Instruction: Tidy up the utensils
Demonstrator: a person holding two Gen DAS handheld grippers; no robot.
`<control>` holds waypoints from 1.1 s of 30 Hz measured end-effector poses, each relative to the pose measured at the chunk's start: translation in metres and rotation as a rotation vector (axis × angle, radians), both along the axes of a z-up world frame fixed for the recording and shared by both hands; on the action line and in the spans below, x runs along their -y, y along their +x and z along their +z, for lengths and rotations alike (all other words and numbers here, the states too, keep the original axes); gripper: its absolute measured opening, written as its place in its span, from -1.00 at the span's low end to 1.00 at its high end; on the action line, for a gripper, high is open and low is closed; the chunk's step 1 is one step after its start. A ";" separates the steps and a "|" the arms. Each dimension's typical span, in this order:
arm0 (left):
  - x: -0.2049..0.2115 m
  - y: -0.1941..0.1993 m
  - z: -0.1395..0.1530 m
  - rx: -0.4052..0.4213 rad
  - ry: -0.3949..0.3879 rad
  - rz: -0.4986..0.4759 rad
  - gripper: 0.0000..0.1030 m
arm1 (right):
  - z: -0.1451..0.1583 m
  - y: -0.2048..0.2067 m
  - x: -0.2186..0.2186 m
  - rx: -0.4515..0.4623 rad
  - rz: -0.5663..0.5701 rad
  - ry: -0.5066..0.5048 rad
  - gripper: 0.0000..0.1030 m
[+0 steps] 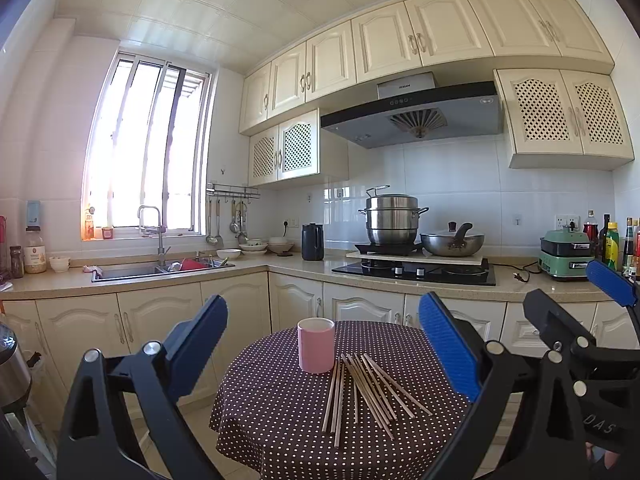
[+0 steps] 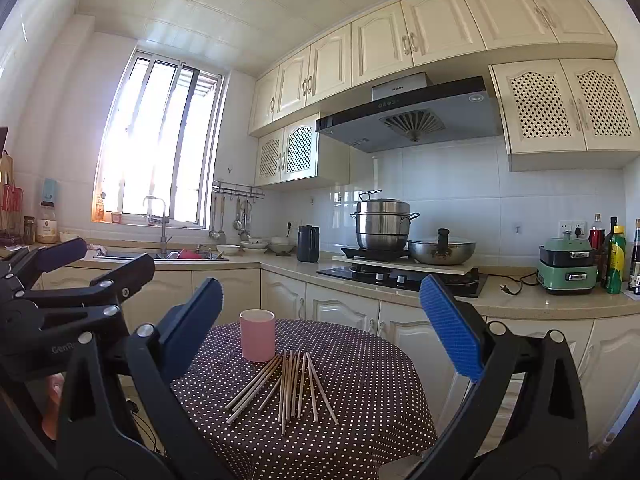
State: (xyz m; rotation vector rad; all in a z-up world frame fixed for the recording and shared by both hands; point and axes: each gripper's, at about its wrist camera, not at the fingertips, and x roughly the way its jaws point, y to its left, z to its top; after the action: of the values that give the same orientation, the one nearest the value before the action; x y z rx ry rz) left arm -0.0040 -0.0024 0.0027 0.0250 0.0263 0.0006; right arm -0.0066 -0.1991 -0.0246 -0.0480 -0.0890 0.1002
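Observation:
A pink cup (image 1: 316, 344) (image 2: 257, 335) stands upright on a small round table (image 1: 272, 412) (image 2: 360, 392) covered with a brown polka-dot cloth. Several wooden chopsticks (image 1: 362, 394) (image 2: 286, 390) lie loose in a fan just in front of the cup. My left gripper (image 1: 324, 348) is open, held back from the table with nothing between its blue pads. My right gripper (image 2: 320, 328) is open too and empty, at the same distance. Each view shows the other gripper at its edge: the right one (image 1: 580, 312) and the left one (image 2: 96, 260).
A kitchen counter (image 1: 296, 268) runs along the back with a sink (image 1: 160, 268), a black kettle (image 1: 312, 241), a hob with a steel steamer pot (image 1: 392, 220) and a wok (image 1: 452, 240), a green appliance (image 1: 564, 254) and bottles (image 1: 612, 240). Cabinet doors stand behind the table.

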 end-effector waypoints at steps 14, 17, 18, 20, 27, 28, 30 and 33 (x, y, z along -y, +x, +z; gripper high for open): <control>0.000 0.000 -0.002 -0.003 0.000 0.003 0.84 | -0.004 0.000 -0.002 -0.008 0.000 0.000 0.88; 0.000 0.000 -0.002 -0.003 -0.001 0.003 0.84 | -0.003 0.000 -0.001 -0.009 0.000 0.001 0.88; 0.000 0.000 -0.002 -0.002 -0.001 0.003 0.84 | -0.003 0.000 -0.001 -0.008 0.000 0.001 0.88; 0.000 0.000 -0.002 -0.002 0.000 0.004 0.84 | -0.004 0.000 -0.002 -0.009 0.001 0.001 0.88; 0.000 0.001 -0.001 -0.002 0.000 0.006 0.84 | -0.003 0.001 -0.004 -0.010 0.000 0.002 0.88; 0.000 0.001 -0.001 -0.001 0.000 0.007 0.84 | -0.003 0.001 -0.004 -0.010 0.000 0.002 0.88; 0.000 0.001 -0.001 -0.001 0.001 0.009 0.84 | -0.003 0.001 -0.003 -0.012 0.001 0.005 0.88; -0.001 0.001 -0.002 -0.001 0.001 0.008 0.84 | -0.004 0.002 -0.005 -0.018 0.000 0.003 0.88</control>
State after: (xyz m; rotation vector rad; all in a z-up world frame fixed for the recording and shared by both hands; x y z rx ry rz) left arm -0.0026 -0.0013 0.0011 0.0257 0.0275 0.0085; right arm -0.0047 -0.1938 -0.0288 -0.0440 -0.0716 0.1009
